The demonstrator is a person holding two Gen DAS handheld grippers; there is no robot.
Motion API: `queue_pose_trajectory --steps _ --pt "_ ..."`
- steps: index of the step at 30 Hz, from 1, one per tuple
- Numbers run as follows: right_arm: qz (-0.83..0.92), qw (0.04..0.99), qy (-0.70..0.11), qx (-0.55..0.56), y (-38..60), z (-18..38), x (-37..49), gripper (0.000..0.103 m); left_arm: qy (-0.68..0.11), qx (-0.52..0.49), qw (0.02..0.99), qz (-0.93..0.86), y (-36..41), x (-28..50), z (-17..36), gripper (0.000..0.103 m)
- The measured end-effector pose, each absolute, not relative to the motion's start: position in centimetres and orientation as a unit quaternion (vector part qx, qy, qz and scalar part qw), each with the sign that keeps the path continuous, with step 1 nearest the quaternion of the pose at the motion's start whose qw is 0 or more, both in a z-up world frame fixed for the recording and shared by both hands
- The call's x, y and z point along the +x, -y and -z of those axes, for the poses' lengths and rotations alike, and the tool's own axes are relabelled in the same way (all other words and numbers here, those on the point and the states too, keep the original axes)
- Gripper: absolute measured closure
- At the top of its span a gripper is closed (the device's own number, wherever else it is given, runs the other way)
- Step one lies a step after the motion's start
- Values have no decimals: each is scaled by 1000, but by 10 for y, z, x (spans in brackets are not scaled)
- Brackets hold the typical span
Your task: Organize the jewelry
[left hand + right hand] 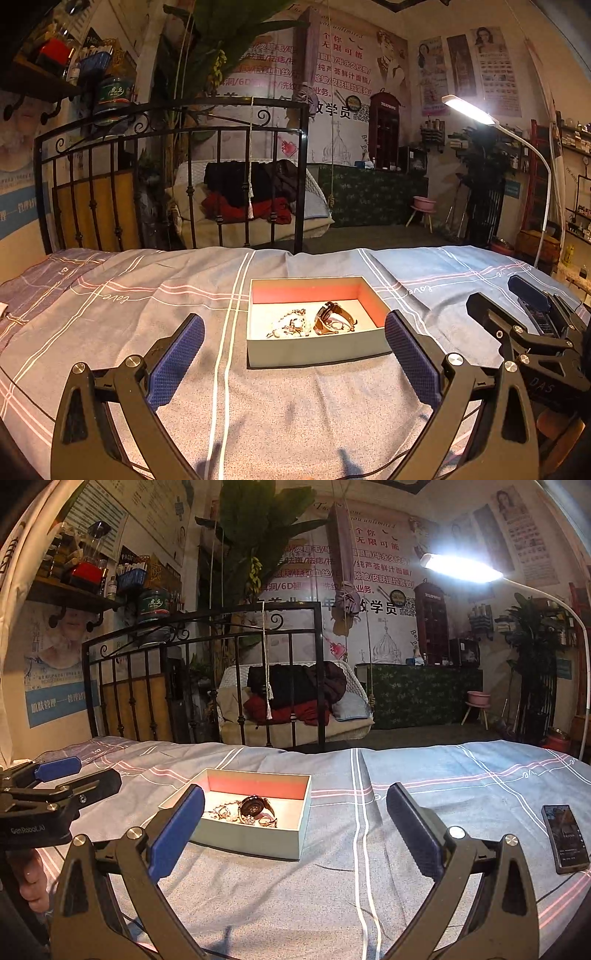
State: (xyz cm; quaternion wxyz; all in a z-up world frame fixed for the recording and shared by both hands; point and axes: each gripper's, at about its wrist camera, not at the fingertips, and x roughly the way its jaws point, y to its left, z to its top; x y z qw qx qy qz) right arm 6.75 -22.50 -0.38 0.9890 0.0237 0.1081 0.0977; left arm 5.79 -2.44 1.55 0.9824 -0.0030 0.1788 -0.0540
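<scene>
2 grippers, left gripper (294, 347) and right gripper (295, 823), jaws spread wide and empty, over plaid bedsheet (147, 325), open box (317, 349) holding watch (330, 317), phone (565, 839) right, iron bedframe (173, 147), lit lamp (461, 568) behind.

Both wrist views look low across the bed (295, 406), sharing the open box (314, 349) close ahead.

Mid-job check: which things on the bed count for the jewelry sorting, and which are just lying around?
For the job:
- open box
- watch inside it
- pale bead chain inside it
- small gold pieces beside the watch
- left tool and right tool, both open, holding nothing

Just lying about:
- phone on the bedsheet
- lit lamp
</scene>
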Motion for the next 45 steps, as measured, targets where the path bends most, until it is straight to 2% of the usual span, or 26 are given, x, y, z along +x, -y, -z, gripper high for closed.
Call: queue_pose_trajectory --steps 45 --pt "-109 986 -122 25 223 8 73 6 -185 6 981 56 22 61 -10 7"
